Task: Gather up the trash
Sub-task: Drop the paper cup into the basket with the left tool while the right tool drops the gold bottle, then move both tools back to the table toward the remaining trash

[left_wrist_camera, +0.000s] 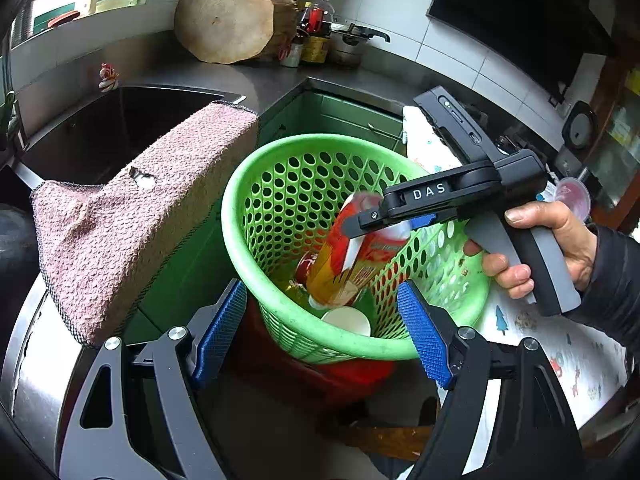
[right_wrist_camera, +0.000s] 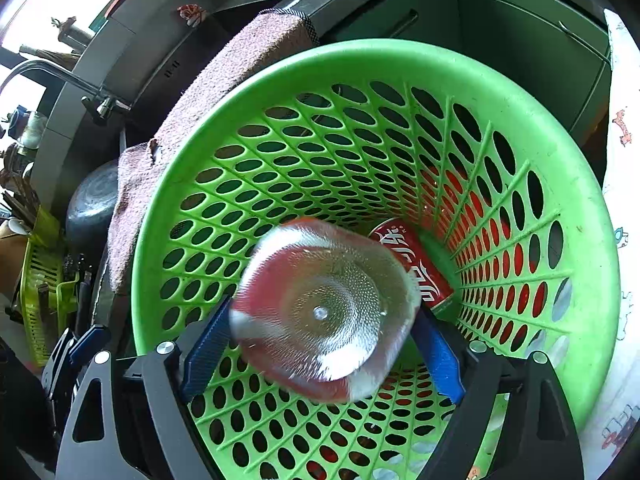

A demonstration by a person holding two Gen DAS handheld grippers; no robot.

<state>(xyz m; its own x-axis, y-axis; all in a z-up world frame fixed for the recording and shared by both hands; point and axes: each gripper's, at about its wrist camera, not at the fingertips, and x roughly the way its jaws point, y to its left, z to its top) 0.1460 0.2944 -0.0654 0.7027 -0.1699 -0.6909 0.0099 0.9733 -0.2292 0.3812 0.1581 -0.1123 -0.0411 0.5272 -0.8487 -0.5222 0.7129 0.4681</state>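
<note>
A green perforated basket (left_wrist_camera: 256, 184) stands on a red stool, also filling the right wrist view (right_wrist_camera: 560, 184). My right gripper (left_wrist_camera: 384, 224) reaches over its rim, its blue pads (right_wrist_camera: 208, 352) on either side of a plastic bottle (left_wrist_camera: 352, 264) with a red and yellow label, neck down. The bottle's blurred base (right_wrist_camera: 324, 312) faces the right wrist camera. A red cola can (right_wrist_camera: 416, 268) and a white paper cup (left_wrist_camera: 348, 320) lie in the basket. My left gripper (left_wrist_camera: 324, 332) is open and empty just before the basket.
A pink cloth (left_wrist_camera: 136, 216) hangs over the sink edge left of the basket. A steel sink (left_wrist_camera: 120, 128), a round wooden block (left_wrist_camera: 224, 20) and bottles sit on the counter. A patterned white tablecloth (left_wrist_camera: 560, 344) lies at the right.
</note>
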